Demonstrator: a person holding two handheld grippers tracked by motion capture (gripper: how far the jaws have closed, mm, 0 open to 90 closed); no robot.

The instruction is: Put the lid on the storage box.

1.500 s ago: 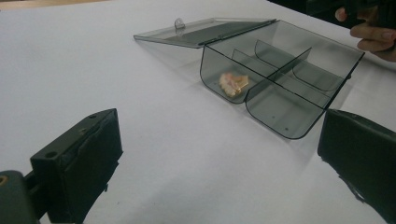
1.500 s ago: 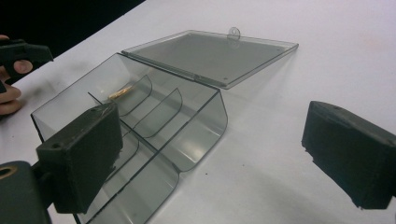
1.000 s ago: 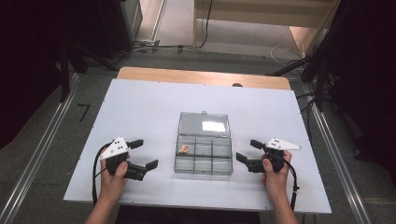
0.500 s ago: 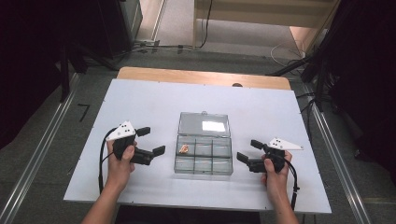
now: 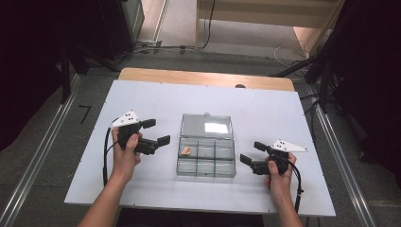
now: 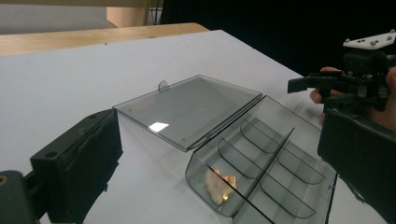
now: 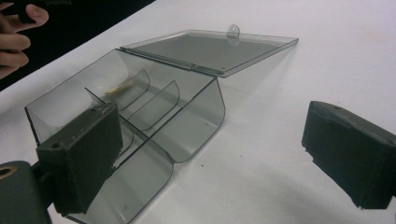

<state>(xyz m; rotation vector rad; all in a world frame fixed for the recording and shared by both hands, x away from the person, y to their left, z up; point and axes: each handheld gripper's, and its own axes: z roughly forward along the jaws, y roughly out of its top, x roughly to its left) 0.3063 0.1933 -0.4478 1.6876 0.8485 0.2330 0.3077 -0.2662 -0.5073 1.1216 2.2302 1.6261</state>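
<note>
Clear grey plastic compartment box [image 5: 206, 152] at centre frame on the white worktop [image 5: 283, 113], lid flat open, small orange-tan pieces [image 5: 186, 151] in its upper-left cell. Left tool [image 5: 156, 132] left of box, released, grasping nothing. Right tool [image 5: 250, 152] right of box, likewise released and bare.

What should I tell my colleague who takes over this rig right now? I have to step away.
Left tool: open, holding nothing, raised just left of the compartment box.
Right tool: open, holding nothing, low at the box's right side.
Box: mid-table, clear lid folded flat open behind it. Small gold-coloured pieces lie in the far-left compartment; the other compartments look empty.
Done: lid is open.
Left: probably handling the pieces or the lid; nothing gripped yet.
</note>
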